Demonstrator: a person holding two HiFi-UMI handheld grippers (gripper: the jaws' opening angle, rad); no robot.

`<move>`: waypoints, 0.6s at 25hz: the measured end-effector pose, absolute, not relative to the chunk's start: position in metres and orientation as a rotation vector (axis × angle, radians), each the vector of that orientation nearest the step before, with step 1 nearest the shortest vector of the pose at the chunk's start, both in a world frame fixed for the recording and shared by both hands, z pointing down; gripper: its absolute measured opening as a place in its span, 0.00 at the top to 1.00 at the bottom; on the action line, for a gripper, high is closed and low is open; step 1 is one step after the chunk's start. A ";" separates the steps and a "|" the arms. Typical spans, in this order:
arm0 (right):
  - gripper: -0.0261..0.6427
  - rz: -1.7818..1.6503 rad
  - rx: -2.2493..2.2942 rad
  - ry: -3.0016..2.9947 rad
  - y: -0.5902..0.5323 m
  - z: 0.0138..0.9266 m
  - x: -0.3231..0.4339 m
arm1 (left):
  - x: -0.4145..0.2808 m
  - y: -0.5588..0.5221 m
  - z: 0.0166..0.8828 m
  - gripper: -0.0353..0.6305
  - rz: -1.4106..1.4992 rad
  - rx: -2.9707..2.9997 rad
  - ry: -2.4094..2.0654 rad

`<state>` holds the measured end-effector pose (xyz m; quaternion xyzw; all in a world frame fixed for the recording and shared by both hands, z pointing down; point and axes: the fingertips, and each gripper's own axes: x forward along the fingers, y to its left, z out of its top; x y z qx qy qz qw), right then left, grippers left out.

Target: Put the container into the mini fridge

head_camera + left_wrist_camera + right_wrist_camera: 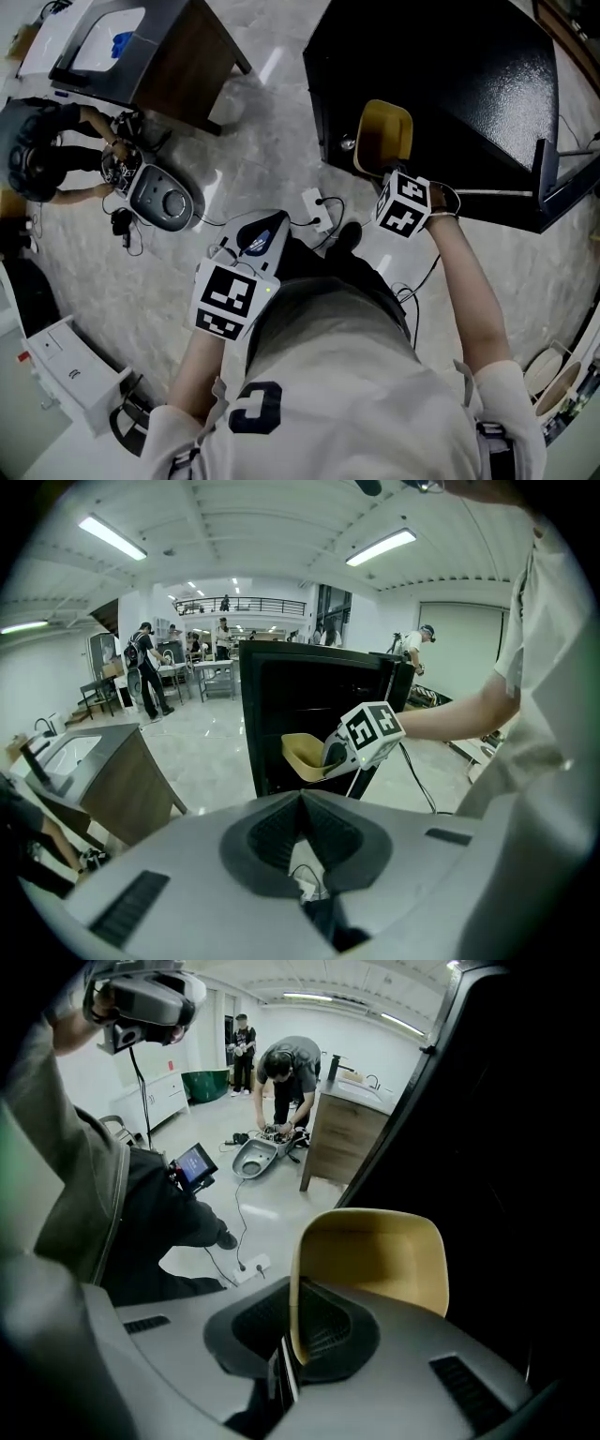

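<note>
One-wall pinch at the right gripper (pixel 292 1288): clamps the thin side of the yellow container (pixel 375 1260) between ribbed dark pads, rim edge-on in the closed jaws. Holds it by that wall alone, nothing under the base. Runs lengthwise away from the pads, along the line of the gripper, open mouth toward the camera, hollow inside showing.

Looks like smooth matte plastic, rounded-square in outline, soft corners, walls thin enough to flex under a hard squeeze.

Hangs right at the black mini fridge (pixel 506 1147), dark interior filling the right side of the right gripper view, just beyond and beside the far rim. Cannot tell whether past the threshold yet; judged not set down. Calls for a push further along the container's own length into that dark opening, then a base to rest on before letting go.

Seen from the head view, sits against the fridge's front edge, glossy speckled black top above it.

Over at the left gripper (pixel 302 799): pads together, nothing between them, held near the torso, well apart from the fridge. Leaves the right hand far nearer for the job.

Below all, pale polished floor (pixel 262 159) with a marbled look.
</note>
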<state>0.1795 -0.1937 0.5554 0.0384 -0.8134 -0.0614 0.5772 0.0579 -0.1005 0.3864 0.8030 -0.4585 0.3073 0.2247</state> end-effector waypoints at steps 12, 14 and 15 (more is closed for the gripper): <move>0.91 -0.153 0.059 -1.854 -0.193 0.564 0.159 | -0.020 -0.103 0.381 0.86 0.797 2.127 -1.485; 0.91 -0.143 0.052 -1.849 -0.194 0.569 0.152 | -0.029 -0.095 0.387 0.86 0.810 2.102 -1.493; 0.91 -0.135 0.041 -1.852 -0.195 0.572 0.148 | -0.033 -0.092 0.391 0.86 0.829 2.079 -1.502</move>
